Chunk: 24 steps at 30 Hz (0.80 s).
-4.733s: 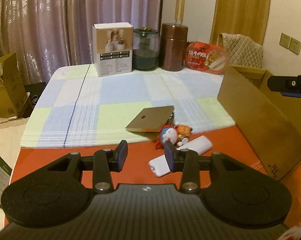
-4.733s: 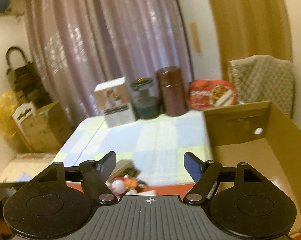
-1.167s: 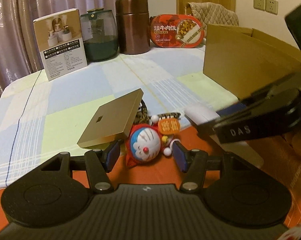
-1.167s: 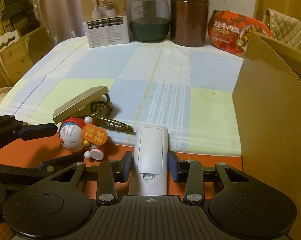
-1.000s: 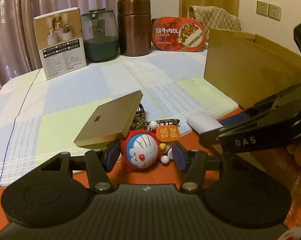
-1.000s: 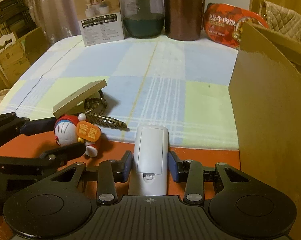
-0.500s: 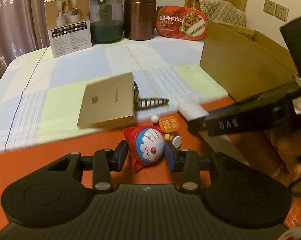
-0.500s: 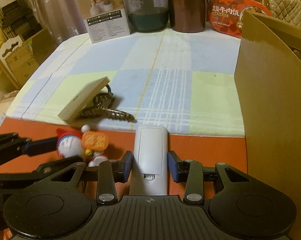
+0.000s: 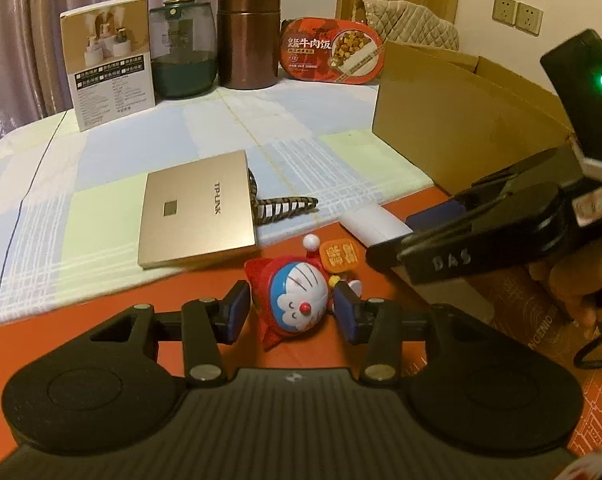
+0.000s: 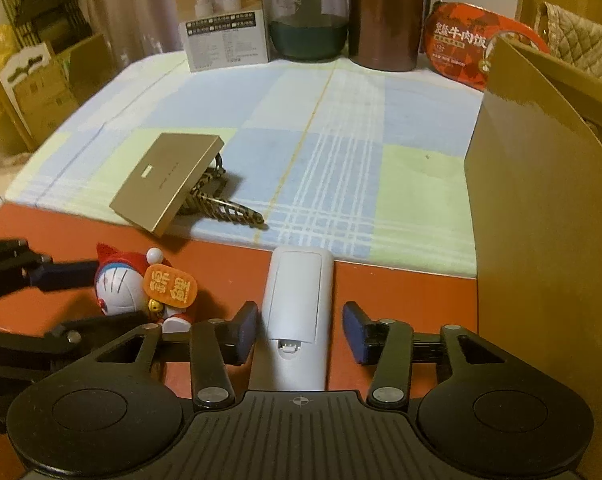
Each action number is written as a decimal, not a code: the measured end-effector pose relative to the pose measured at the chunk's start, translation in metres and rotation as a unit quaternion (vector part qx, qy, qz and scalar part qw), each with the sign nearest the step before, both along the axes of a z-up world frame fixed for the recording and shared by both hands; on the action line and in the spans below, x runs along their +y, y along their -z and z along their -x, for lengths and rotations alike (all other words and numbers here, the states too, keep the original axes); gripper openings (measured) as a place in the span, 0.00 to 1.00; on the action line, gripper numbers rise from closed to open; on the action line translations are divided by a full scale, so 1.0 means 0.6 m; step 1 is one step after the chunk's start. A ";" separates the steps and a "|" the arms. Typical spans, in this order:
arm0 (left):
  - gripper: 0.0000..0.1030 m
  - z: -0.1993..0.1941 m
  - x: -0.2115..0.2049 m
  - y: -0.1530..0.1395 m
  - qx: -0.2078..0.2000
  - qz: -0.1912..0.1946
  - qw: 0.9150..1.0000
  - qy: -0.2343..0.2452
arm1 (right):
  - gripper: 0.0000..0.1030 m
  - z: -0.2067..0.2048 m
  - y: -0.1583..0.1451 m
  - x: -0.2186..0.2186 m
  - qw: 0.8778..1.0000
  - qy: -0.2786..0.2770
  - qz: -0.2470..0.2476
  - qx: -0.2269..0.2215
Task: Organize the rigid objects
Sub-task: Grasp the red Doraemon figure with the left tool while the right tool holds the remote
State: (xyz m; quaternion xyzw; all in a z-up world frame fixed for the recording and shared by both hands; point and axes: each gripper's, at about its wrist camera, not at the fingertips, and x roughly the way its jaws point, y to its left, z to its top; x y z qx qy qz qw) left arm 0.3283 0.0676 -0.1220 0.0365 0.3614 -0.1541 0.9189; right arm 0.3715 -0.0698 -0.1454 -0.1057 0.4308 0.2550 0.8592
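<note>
A Doraemon figurine point(image 9: 297, 300) with an orange tag lies on the red surface between the fingers of my left gripper point(image 9: 288, 312), whose pads touch its sides. It also shows in the right wrist view point(image 10: 141, 288). A white remote point(image 10: 297, 304) lies lengthwise between the fingers of my right gripper point(image 10: 300, 332); gaps show on both sides of it. A gold TP-LINK box point(image 9: 197, 216) rests on a coiled cable point(image 9: 285, 206) on the checked cloth. The right gripper also shows in the left wrist view point(image 9: 481, 240) over the remote point(image 9: 375, 224).
An open cardboard box point(image 9: 461, 120) stands at the right, close to my right gripper point(image 10: 549, 220). A white product box point(image 9: 107, 62), a green jar point(image 9: 183, 48), a brown canister point(image 9: 248, 36) and a red meal pack point(image 9: 333, 56) line the far edge.
My left gripper has closed in on the Doraemon figurine and pulled it toward me, away from the gold box. My right gripper's fingers have opened wider around the remote.
</note>
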 end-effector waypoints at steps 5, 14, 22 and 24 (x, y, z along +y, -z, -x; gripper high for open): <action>0.43 -0.002 -0.001 0.003 -0.002 -0.009 1.000 0.011 | 0.43 -0.002 0.001 0.005 1.000 -0.013 0.012 0.000; 0.46 -0.011 0.001 0.010 -0.001 0.000 1.000 0.017 | 0.34 0.000 -0.020 -0.004 1.000 0.003 -0.012 -0.020; 0.46 -0.010 0.007 0.007 -0.005 0.007 1.000 0.014 | 0.35 -0.036 -0.005 -0.013 0.997 0.041 -0.056 -0.016; 0.46 -0.011 0.008 0.008 -0.006 0.007 1.000 0.017 | 0.35 -0.038 0.000 -0.012 0.998 0.039 -0.048 -0.007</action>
